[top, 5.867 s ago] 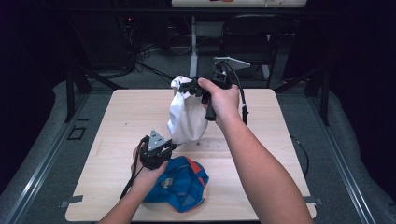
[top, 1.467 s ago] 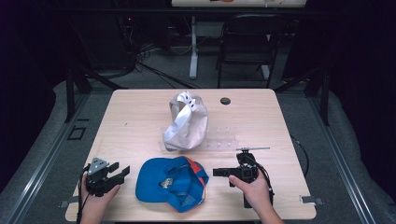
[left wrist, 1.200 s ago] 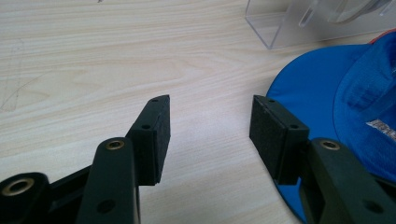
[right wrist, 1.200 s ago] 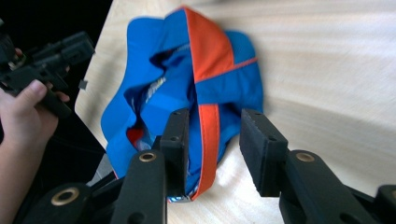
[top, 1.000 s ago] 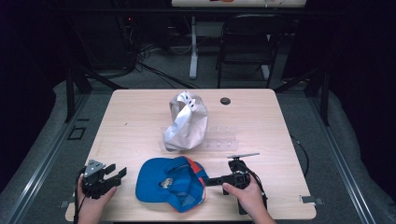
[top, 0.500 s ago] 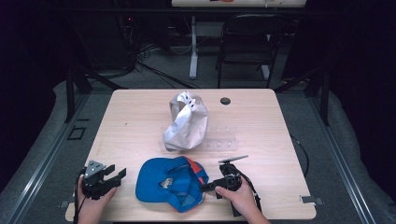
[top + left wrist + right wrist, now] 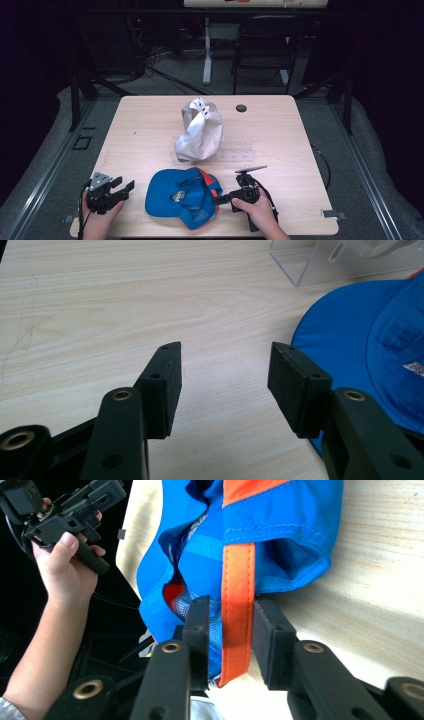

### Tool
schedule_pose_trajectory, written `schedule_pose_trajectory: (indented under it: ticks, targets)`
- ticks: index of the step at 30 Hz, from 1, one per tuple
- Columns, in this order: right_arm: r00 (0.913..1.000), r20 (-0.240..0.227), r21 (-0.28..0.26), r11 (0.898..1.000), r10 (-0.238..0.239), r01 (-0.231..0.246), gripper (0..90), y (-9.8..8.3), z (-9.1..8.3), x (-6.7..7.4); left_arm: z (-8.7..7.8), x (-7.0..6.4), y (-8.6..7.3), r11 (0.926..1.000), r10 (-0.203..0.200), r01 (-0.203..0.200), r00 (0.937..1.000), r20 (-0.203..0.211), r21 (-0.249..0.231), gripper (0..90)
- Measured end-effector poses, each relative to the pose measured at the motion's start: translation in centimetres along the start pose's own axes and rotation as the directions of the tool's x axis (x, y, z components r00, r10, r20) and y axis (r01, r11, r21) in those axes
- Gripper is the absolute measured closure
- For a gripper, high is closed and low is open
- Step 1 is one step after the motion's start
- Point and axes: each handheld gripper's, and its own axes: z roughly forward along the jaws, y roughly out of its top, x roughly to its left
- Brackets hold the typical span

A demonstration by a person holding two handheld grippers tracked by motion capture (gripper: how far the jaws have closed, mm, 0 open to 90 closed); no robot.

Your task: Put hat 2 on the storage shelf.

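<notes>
The right gripper [image 7: 218, 199] is seen at the right edge of the blue cap [image 7: 181, 196], its jaws having just been closing. In the right gripper view the jaws are set on either side of the cap's orange strap [image 7: 236, 605], with blue cloth gathered against the inner pad; both pads are seen pressed to the fabric, so the cap is taken as grasped at the strap. The gripper is held by the right hand [image 7: 255, 210], just right of the cap.

The cap is found lying on the worktop [image 7: 150, 135], near its front edge, opening upward, with a pale label visible inside.

The left gripper [image 7: 122, 187] is held by the left hand [image 7: 97, 217] just left of the cap, apart from it. In the left gripper view its jaws are seen spread wide with bare worktop between them, and the cap's brim [image 7: 335, 345] lies beside one jaw; nothing is held.

Behind the cap a white cap [image 7: 200, 131] is seen on a clear stand [image 7: 235, 152]. A small dark disc [image 7: 241, 108] lies farther back, well apart from the cap.
</notes>
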Motion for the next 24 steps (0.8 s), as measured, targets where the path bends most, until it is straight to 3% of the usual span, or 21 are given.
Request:
schedule_pose_trajectory:
  ticks: [5,10,16,17,18,19,21,22,23,24]
  targets:
    - [0.9995,0.031,-0.003,1.000,0.004,-0.004,77.1,0.1,-0.3,-0.1,0.0,0.0,0.0,1.0000,0.000,0.000,1.0000,-0.001,0.002,48.1]
    - [0.9994,0.014,-0.021,0.999,0.031,-0.031,77.3,0.1,-0.8,0.1,0.0,0.0,0.0,1.0000,0.001,-0.001,1.0000,-0.002,0.003,48.1]
    - [0.9997,0.009,-0.041,0.999,0.025,-0.024,77.4,0.2,-1.7,0.6,0.2,-0.1,0.2,1.0000,0.003,-0.003,1.0000,0.003,-0.004,48.1]
    - [0.9988,0.039,-0.043,0.999,0.029,-0.027,77.5,0.3,-2.3,0.8,0.2,-0.1,0.2,1.0000,0.005,-0.005,1.0000,0.004,0.001,48.1]
    - [0.9988,0.039,-0.043,0.999,0.029,-0.027,77.5,0.3,-2.3,0.8,0.3,-0.1,0.3,1.0000,0.008,-0.008,0.9999,0.006,0.001,48.1]
    - [0.9992,0.002,-0.057,0.998,0.041,-0.041,77.5,0.3,-2.3,0.8,0.3,-0.1,0.3,1.0000,0.008,-0.008,1.0000,0.005,-0.002,48.1]
    - [0.9988,0.004,-0.065,0.997,0.048,-0.048,77.5,0.4,-2.9,0.8,0.5,-0.2,0.4,1.0000,0.009,-0.009,0.9999,0.010,-0.003,48.1]
    - [0.9971,0.011,-0.088,0.993,0.076,-0.075,77.5,0.5,-3.0,1.0,0.5,-0.2,0.5,0.9999,0.012,-0.012,0.9999,0.011,-0.001,48.1]
    - [0.9986,0.009,-0.063,0.997,0.053,-0.052,77.5,0.6,-3.4,0.8,0.6,-0.2,0.6,0.9999,0.014,-0.014,0.9998,0.013,-0.002,48.1]
    - [0.9982,0.012,-0.072,0.996,0.059,-0.058,77.5,0.7,-3.7,0.8,0.7,-0.3,0.6,0.9999,0.016,-0.015,0.9998,0.014,-0.003,48.1]
